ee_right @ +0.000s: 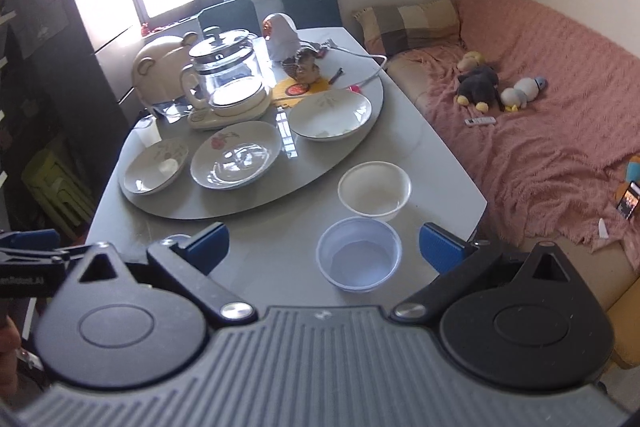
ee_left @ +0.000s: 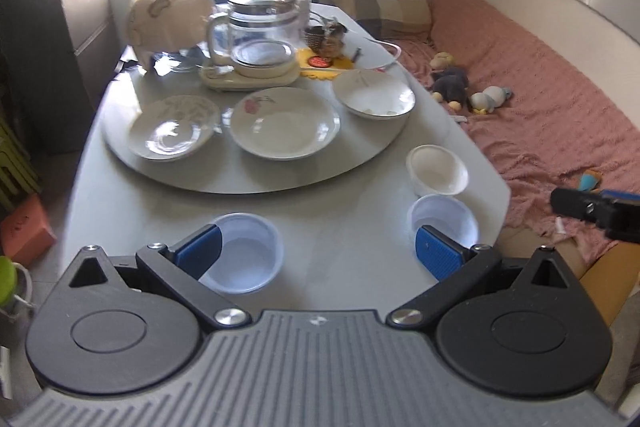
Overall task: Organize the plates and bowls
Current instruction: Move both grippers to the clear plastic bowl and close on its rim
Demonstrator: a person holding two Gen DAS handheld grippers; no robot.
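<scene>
Three white plates lie on the grey turntable (ee_left: 240,183): a left plate (ee_left: 174,133), a flower-print plate (ee_left: 284,125) and a right plate (ee_left: 374,93). On the table in front of it stand a white bowl (ee_left: 436,169) and two clear plastic bowls (ee_left: 244,253) (ee_left: 444,219). My left gripper (ee_left: 318,253) hovers open over the near edge, its left finger against the nearer clear bowl's rim in the image. The right gripper (ee_right: 324,247) is open above the other clear bowl (ee_right: 358,253), with the white bowl (ee_right: 374,189) just behind. The same plates (ee_right: 156,167) (ee_right: 236,155) (ee_right: 330,115) appear beyond.
A glass kettle on its base (ee_left: 256,39), a bear-shaped container (ee_left: 168,15), a small basket (ee_left: 324,37) and a yellow mat crowd the turntable's far half. A sofa with a pink blanket (ee_right: 560,131) and soft toys (ee_right: 484,83) runs along the table's right side. Two chairs stand at the far end.
</scene>
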